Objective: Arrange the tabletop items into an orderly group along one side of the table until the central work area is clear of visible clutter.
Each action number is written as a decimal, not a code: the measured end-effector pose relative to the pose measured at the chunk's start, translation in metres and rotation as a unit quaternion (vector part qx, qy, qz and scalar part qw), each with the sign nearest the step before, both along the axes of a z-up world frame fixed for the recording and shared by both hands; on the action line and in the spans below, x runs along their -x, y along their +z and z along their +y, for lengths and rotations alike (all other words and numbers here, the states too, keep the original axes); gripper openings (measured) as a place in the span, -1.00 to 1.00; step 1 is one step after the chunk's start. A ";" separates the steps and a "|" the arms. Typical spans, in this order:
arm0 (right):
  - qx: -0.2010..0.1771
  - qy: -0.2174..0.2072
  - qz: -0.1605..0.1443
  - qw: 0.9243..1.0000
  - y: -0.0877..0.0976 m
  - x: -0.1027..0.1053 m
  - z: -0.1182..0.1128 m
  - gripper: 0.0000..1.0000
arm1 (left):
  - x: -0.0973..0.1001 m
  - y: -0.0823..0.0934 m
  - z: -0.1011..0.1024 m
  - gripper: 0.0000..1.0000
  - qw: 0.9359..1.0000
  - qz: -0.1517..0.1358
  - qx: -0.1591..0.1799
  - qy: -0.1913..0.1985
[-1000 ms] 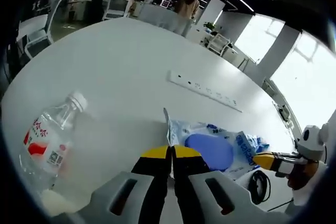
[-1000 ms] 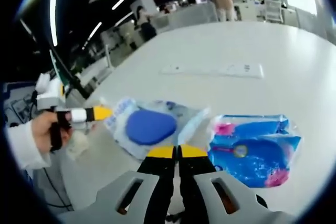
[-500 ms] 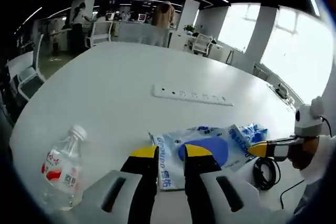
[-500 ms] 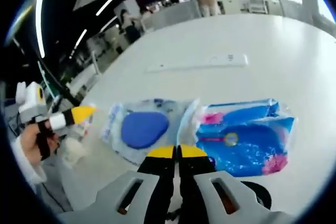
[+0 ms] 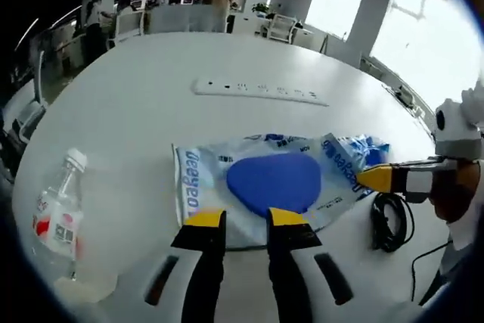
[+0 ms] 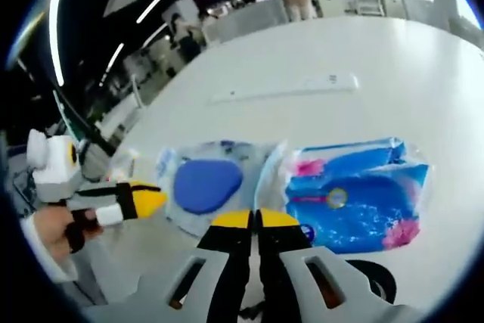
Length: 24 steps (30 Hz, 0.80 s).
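Blue-pad packet (image 5: pixel 272 183) lies crosswise just ahead of left gripper (image 5: pixel 244 218), fingers slightly parted, empty; right gripper (image 6: pixel 255 219) fingers closed, beside packet.

White table (image 5: pixel 151 104), clear wipes pack (image 5: pixel 265 187) with blue oval, blue-and-pink packet (image 6: pixel 355 198), yellow-tipped fingers (image 5: pixel 206 219)

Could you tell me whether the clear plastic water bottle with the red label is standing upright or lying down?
Upright: the clear plastic water bottle stands on the white table, white cap on top.
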State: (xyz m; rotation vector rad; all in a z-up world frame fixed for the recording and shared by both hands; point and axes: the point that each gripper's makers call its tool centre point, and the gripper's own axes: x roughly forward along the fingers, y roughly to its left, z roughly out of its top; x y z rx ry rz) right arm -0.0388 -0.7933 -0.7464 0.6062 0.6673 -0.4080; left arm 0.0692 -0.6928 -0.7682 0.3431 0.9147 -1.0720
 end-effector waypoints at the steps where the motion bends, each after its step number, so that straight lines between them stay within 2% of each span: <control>1: -0.003 -0.004 -0.003 1.000 0.003 0.000 0.000 -1.00 | -0.001 -0.004 0.001 -0.58 1.000 -0.001 0.003 0.010; 2: -0.001 -0.002 -0.006 1.000 0.006 0.001 0.000 -1.00 | -0.001 -0.003 0.000 -0.58 1.000 -0.001 0.014 0.014; 8: 0.027 0.010 -0.017 0.999 0.021 0.005 -0.001 -1.00 | -0.003 -0.001 0.000 -0.64 1.000 -0.008 0.017 0.024; 10: 0.044 0.033 -0.022 0.998 0.025 0.001 0.003 -1.00 | -0.003 -0.001 0.000 -0.64 0.999 -0.006 0.019 0.026; 13: 0.083 0.089 -0.021 0.992 0.029 -0.010 0.014 -1.00 | -0.004 0.000 0.001 -0.67 0.999 -0.001 0.025 0.035; 15: 0.088 0.100 -0.017 0.991 0.027 -0.016 0.017 -1.00 | -0.006 -0.001 0.001 -0.68 0.999 0.004 0.028 0.041; 16: 0.089 0.104 -0.016 0.990 0.025 -0.018 0.018 -0.97 | -0.006 -0.001 0.001 -0.67 0.999 0.007 0.028 0.043; 18: 0.082 0.109 -0.006 0.991 0.018 -0.019 0.019 -0.79 | -0.005 -0.001 0.001 -0.66 0.998 0.009 0.029 0.047; 20: 0.057 0.094 0.026 0.994 0.005 -0.015 0.021 -0.57 | -0.005 -0.001 0.001 -0.66 0.999 0.007 0.027 0.046; 21: 0.051 0.076 0.040 0.995 -0.001 -0.013 0.019 -0.53 | -0.005 0.000 0.001 -0.66 0.999 0.006 0.026 0.046; 22: 0.053 0.038 0.055 0.996 -0.006 -0.009 0.012 -0.61 | -0.005 0.000 0.001 -0.66 0.999 0.006 0.027 0.047; 24: 0.058 0.001 0.054 0.997 -0.008 -0.008 0.003 -0.86 | -0.005 -0.001 0.001 -0.66 0.998 0.006 0.029 0.047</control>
